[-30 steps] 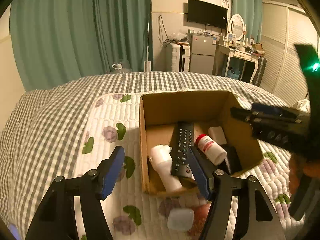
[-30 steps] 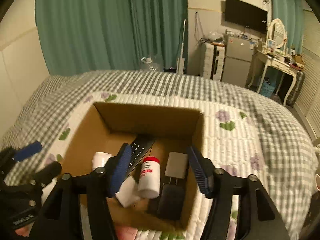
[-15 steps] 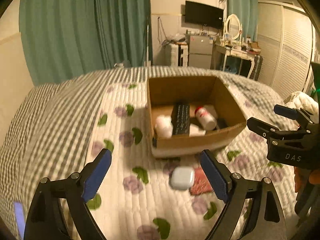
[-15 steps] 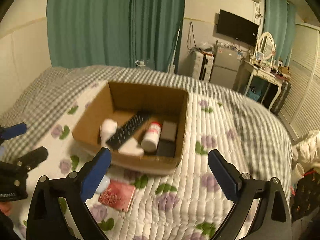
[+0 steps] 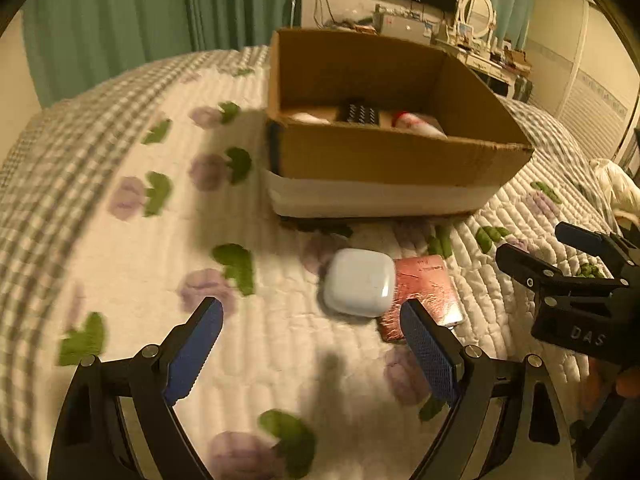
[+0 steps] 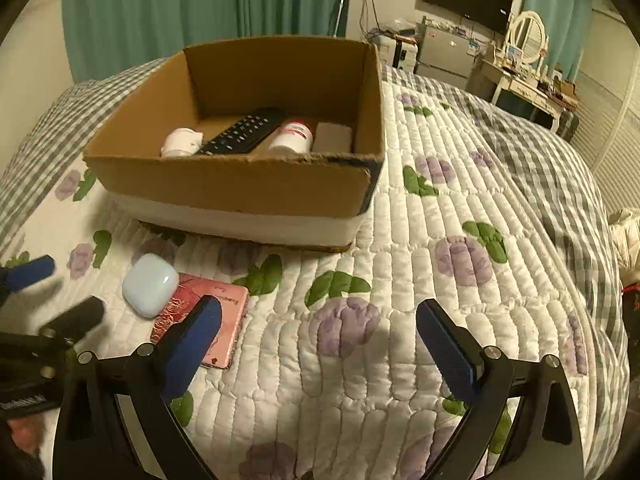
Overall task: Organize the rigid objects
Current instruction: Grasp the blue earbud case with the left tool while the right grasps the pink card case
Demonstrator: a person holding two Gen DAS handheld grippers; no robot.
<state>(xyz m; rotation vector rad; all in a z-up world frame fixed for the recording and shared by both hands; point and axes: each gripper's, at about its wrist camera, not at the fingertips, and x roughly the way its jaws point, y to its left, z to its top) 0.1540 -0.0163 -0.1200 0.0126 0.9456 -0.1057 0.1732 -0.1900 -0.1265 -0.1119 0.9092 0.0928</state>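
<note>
Both grippers' fingers (image 5: 430,354) wide apart, empty; case (image 5: 359,282) ahead of left fingers looks light, slick: pinch its flat sides

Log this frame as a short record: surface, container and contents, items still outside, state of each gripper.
surface: quilt on a bed
container: cardboard box, open top
in box: remote, red-capped bottle, white bottle, white block
outside box: earbud case resting partly on pink phone, in front of the box
left gripper: open, empty
right gripper: open, empty
</note>
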